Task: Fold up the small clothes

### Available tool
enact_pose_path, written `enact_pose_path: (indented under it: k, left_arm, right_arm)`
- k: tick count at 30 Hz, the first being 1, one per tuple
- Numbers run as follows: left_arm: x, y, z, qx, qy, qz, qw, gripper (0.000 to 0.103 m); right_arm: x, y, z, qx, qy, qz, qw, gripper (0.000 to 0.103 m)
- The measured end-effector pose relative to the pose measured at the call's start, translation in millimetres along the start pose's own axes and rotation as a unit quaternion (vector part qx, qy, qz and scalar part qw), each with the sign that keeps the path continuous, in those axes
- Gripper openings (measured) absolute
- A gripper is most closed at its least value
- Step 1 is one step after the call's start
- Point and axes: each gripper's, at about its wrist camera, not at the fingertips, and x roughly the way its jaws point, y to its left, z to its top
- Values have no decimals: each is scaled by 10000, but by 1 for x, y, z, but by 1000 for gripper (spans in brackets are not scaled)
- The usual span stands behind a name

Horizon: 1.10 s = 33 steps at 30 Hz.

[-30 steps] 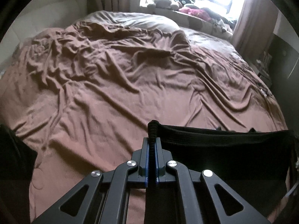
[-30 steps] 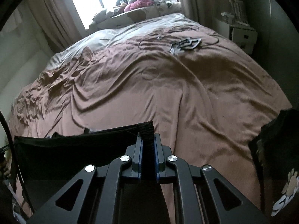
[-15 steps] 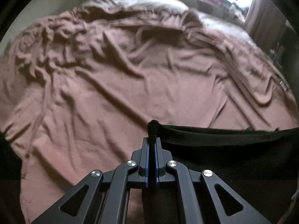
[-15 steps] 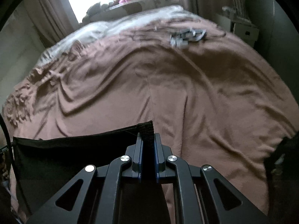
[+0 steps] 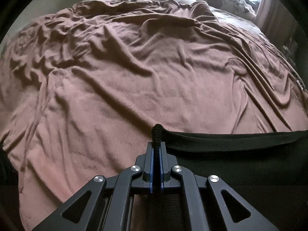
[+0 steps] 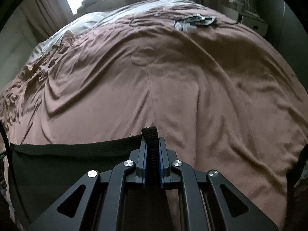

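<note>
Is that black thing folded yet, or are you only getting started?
Only getting started. Done: the left gripper and right gripper are each shut on one end of the black garment, its ribbed edge stretched straight between them above the brown blanket. In hand: holding it spread. Left: laying it down and every fold; none shows yet.

1 blk garment [image 5: 231,154], 2 tongs [image 5: 156,150]

The wrinkled brown blanket [image 5: 134,80] spreads wide and bare across the bed; only a small grey-and-white cluttered heap [image 6: 194,22] at its far right side blocks passage there.
</note>
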Motion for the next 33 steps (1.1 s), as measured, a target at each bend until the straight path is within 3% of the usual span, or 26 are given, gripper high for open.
enact_pose_path:
  k: [4, 7, 10, 11, 12, 15, 19, 26, 33]
  left_arm:
    - [12, -5, 3, 32, 169, 93, 9998, 6]
    - [17, -4, 1, -109, 345, 99, 9993, 14]
    - [11, -2, -1, -113, 515, 74, 9986, 43]
    - [8, -2, -2, -106, 536, 61, 9985, 63]
    - [1, -2, -5, -72, 506, 37, 9987, 74]
    - [-16, -3, -12, -2, 410, 3, 9992, 76]
    - [-43, -3, -26, -67, 364, -409, 9985, 76]
    - [-92, -7, -52, -110, -23, -627, 9980, 80]
    - [-158, -13, -77, -47, -914, -744, 9930, 85]
  right_arm:
    - [9, -1, -6, -1, 111, -94, 9999, 7]
    - [18, -2, -10, 3, 347, -104, 9993, 11]
    - [10, -4, -10, 37, 412, -35, 9991, 28]
    - [7, -5, -10, 43, 412, -37, 9991, 41]
    - [1, -6, -10, 40, 367, -13, 9993, 51]
    - [-24, -9, -12, 23, 130, 303, 9995, 58]
    - [-57, -11, -25, 51, -4, 690, 9976, 58]
    - [-122, -24, -54, 123, -641, 775, 9949, 58]
    - [-169, -28, -98, 158, -974, 1078, 9893, 59]
